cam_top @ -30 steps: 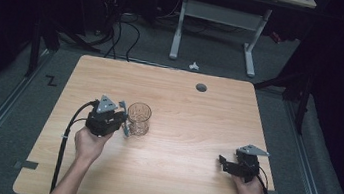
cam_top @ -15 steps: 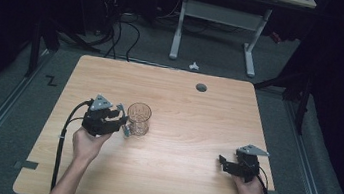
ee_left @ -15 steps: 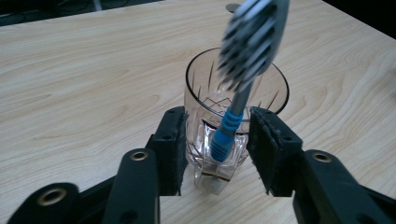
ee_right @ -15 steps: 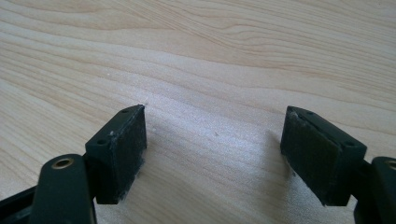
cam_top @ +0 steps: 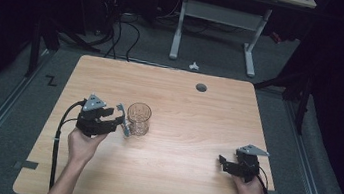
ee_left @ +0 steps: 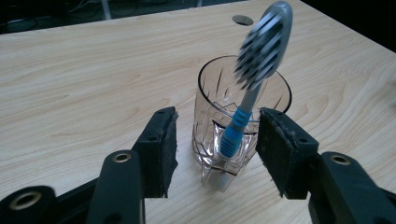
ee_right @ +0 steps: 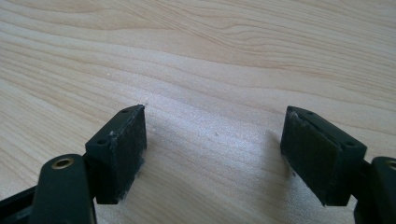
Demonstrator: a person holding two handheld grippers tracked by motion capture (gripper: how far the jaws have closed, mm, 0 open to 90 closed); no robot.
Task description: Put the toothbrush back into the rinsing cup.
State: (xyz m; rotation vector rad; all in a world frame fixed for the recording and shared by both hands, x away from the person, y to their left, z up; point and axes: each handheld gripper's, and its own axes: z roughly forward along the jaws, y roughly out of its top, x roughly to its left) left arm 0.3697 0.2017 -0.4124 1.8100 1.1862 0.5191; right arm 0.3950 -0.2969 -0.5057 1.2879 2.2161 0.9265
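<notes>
— Glass first: where is it?

— Left of the table's middle, upright, just beside the left gripper, whose jaws are spread apart and grip nothing.

— Anything in it?

— A toothbrush leans between those jaws, head up and blurred; whether its foot is in the glass, I cannot tell.

— And at right?

— Right gripper, wide, over bare wood.
</notes>
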